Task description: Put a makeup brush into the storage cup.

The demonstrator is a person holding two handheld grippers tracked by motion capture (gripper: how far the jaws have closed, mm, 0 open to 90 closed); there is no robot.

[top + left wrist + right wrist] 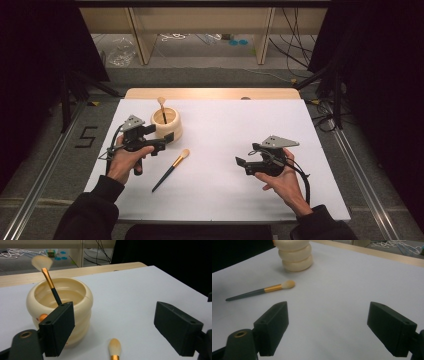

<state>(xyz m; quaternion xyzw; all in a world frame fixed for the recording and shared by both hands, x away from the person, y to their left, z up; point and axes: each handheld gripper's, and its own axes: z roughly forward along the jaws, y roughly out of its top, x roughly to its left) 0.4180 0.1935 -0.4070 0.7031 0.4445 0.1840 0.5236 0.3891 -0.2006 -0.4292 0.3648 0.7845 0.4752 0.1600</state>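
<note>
Closest to the person's side of the white table [300,200], both hands held their tools low over the sheet. The right gripper [243,165], at about four o'clock on the table, had its jaws spread wide with nothing between them, pointing across bare surface toward the middle. The left gripper [167,141], at about nine o'clock, stood just as wide and just as empty, its near jaw close beside the cream ribbed pot [166,123]; whether it touched the pot's wall I could not tell. Between the two hands, at roughly seven o'clock from the table's centre, a makeup brush [171,170] lay flat on the sheet, its dark handle toward the person and its pale rounded tip [114,346] aimed up toward the pot, apart from both grippers. Farther back, at about eleven o'clock, the pot held a second brush, a fan brush [46,271] that leaned against the rim with its bristles upward. To my eye the loose brush was next to go in, and the risk sat in that thin, round handle: a pinch set off its middle could roll it or tip it out of the jaws. The light pot could also slide or topple if the left jaw nudged it, and the leaning fan brush could be knocked over the rim.
</note>
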